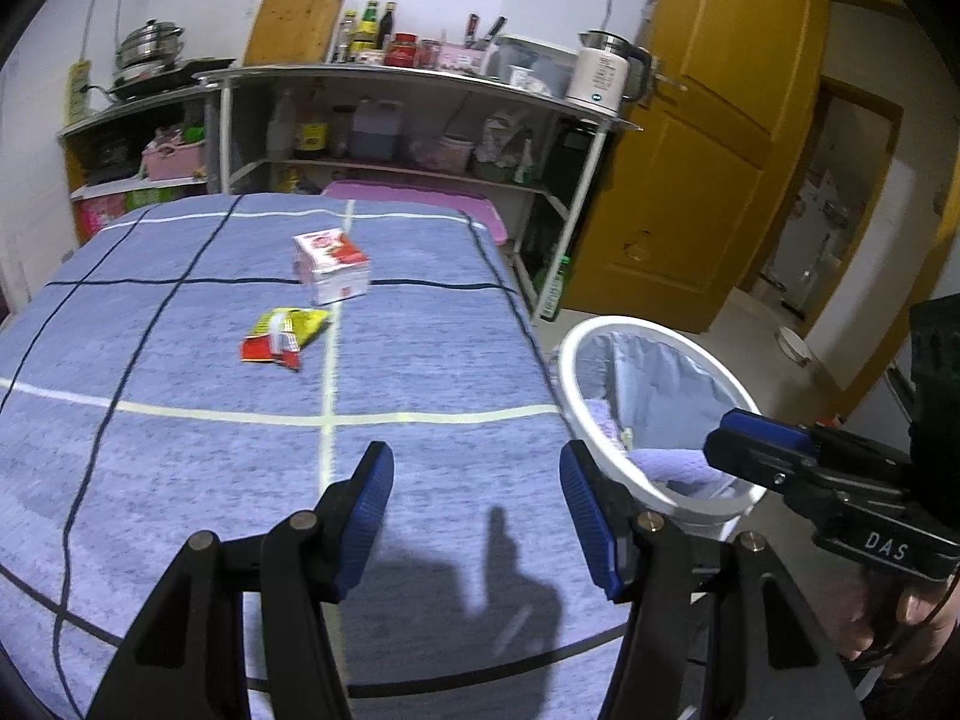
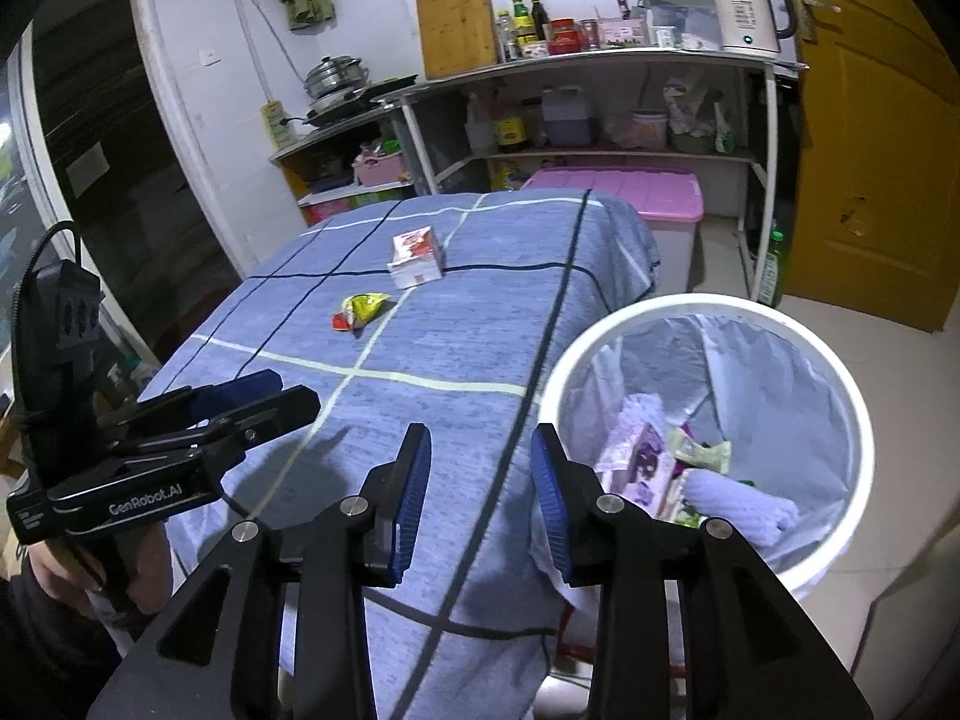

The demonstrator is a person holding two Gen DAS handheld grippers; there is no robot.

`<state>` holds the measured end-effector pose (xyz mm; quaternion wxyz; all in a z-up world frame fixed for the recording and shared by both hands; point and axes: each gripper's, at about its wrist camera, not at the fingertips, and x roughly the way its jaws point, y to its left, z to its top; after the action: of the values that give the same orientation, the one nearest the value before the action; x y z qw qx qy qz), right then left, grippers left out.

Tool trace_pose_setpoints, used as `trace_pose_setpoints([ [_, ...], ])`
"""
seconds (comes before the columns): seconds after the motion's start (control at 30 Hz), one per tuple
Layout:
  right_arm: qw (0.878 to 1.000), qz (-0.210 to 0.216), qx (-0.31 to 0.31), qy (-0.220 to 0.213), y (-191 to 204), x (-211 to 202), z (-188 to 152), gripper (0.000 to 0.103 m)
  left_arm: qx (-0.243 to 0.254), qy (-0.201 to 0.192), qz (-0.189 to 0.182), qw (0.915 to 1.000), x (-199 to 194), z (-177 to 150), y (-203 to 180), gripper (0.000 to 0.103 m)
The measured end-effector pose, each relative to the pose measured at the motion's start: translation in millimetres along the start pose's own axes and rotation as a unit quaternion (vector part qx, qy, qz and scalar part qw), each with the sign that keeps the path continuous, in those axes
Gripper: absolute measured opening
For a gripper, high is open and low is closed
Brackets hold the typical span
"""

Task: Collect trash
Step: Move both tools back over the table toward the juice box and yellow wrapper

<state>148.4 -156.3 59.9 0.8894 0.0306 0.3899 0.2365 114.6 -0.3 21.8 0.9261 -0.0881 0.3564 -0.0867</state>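
My left gripper [image 1: 477,516] wide open, empty, over the table [image 1: 180,450]. Right gripper [image 2: 480,498] partly open, empty, beside the bin [image 2: 852,420]. Carton [image 1: 331,267] and wrapper [image 1: 282,336] lie mid-table.

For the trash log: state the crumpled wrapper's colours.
Yellow and red wrapper, clearest in the left wrist view.

Both grippers, left gripper [image 1: 477,516] and right gripper [image 2: 480,498], are black with ribbed blue pads [image 2: 413,501], silver screws [image 1: 303,519], white "GenRobot.AI" and "DAS" lettering, and a black cable [image 2: 36,258].
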Motion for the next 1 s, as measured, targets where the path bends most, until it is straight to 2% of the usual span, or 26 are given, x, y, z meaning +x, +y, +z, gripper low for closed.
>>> trace_pose_setpoints([
  [0.47,0.999,0.033,-0.025,0.017,20,33,19,0.036,-0.019,-0.008,0.043,0.9989,3,14,45,0.060],
  [0.73,0.998,0.045,-0.032,0.021,21,50,38,0.037,-0.021,0.000,0.062,0.9979,26,31,69,0.060],
  [0.77,0.998,0.045,-0.032,0.022,22,52,38,0.038,-0.020,0.002,0.064,0.9977,30,33,71,0.060],
  [0.87,0.998,0.048,-0.035,0.025,22,60,44,0.050,-0.018,0.008,0.069,0.9974,44,39,79,0.060],
  [1.0,0.998,0.049,-0.035,0.026,21,70,52,0.052,-0.013,0.023,0.075,0.9968,67,45,88,0.060],
])
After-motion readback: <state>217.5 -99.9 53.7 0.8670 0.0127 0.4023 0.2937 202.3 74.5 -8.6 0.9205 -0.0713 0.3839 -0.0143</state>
